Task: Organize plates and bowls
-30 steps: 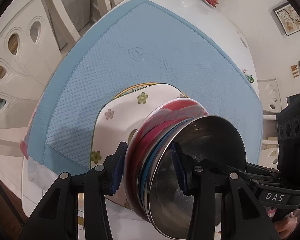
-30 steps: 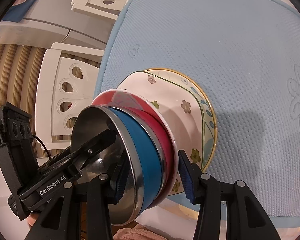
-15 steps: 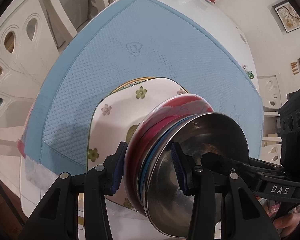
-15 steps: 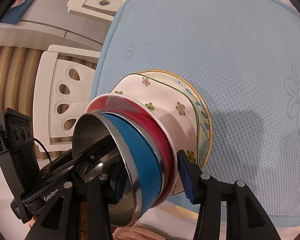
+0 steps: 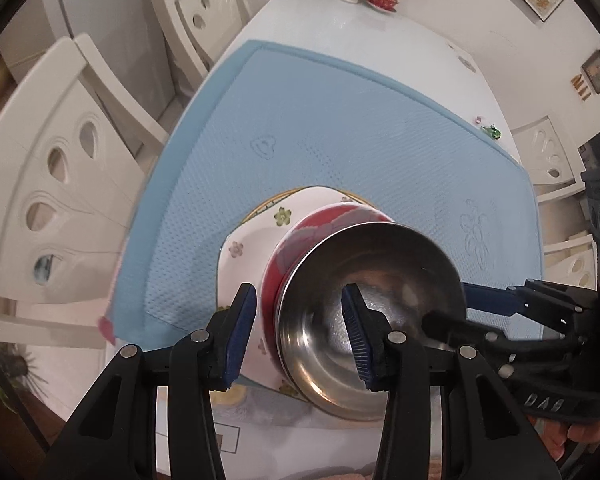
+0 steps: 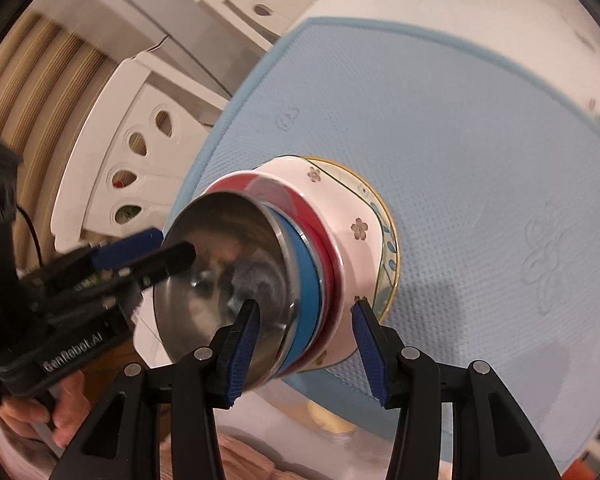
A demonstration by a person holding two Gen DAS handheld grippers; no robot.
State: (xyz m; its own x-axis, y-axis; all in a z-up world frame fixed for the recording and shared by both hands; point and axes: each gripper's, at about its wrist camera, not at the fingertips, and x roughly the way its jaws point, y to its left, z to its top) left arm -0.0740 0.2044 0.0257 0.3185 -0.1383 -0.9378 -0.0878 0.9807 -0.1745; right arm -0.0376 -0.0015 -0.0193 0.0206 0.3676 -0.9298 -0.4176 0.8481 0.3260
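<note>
We've got both grippers clamped on opp. rims of the nested stack w/ shiny steel bowl [image 5: 370, 312] on top: left gripper [image 5: 300, 334], right gripper [image 6: 305, 338]. Stack hangs above blue textured mat [image 5: 340, 132], level between us.

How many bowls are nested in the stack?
3: the steel bowl on top, the blue bowl beneath it, then the red bowl, resting on the floral plates. More may be hidden inside.
</note>
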